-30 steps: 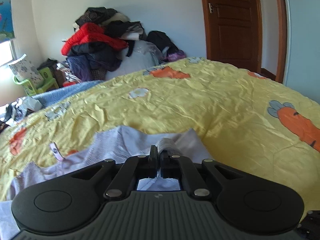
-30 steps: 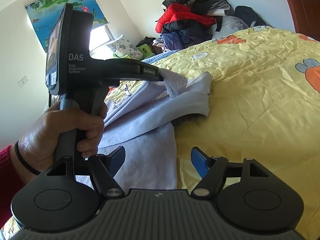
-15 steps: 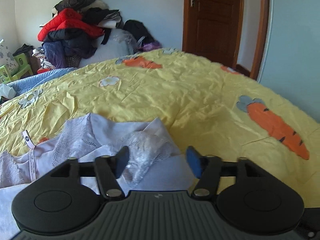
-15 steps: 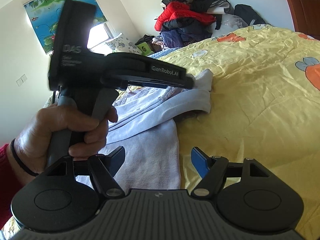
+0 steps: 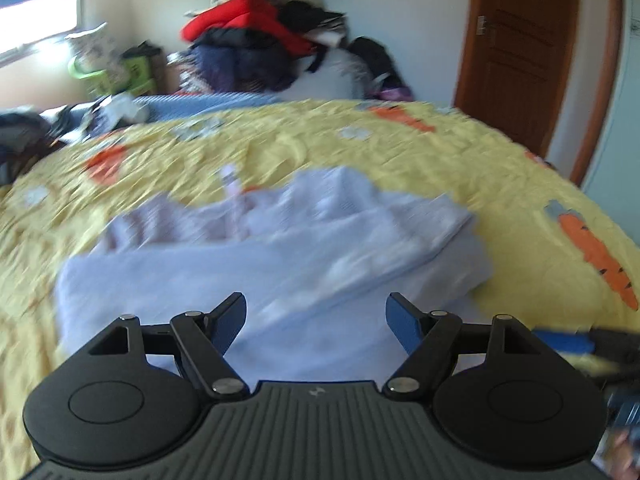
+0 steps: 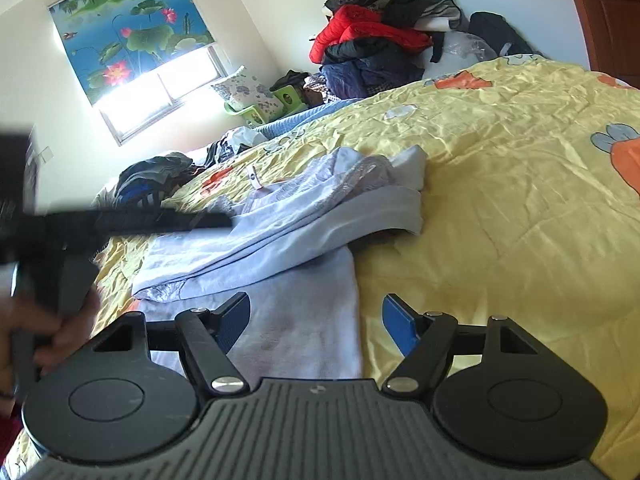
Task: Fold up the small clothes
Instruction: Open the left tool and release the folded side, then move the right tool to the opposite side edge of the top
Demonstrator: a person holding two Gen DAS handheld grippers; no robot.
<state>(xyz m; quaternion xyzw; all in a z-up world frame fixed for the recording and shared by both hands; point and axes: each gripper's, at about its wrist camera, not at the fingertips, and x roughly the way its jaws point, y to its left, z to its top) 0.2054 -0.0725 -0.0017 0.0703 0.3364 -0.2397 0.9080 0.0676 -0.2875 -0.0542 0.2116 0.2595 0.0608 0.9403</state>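
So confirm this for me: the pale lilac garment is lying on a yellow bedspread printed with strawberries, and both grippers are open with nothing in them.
One detail is wrong: the print on the yellow bedspread is carrots, not strawberries, as the left wrist view shows. The rest holds: the lilac garment lies on it, and the left gripper, its jaws opening, and the right gripper hold nothing.

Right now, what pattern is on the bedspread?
Yellow bedspread with orange carrot prints; clearest in the right wrist view.

Bedroom, pale walls. Bed with yellow carrot-print quilt (image 6: 520, 208) fills the centre. Window (image 6: 160, 92) at 10 o'clock, blown out bright, lotus-print blind (image 6: 128, 28) half down. Brown wooden door (image 5: 520, 52) at 2 o'clock. Heap of coats (image 6: 376, 40) at 12 against the wall.
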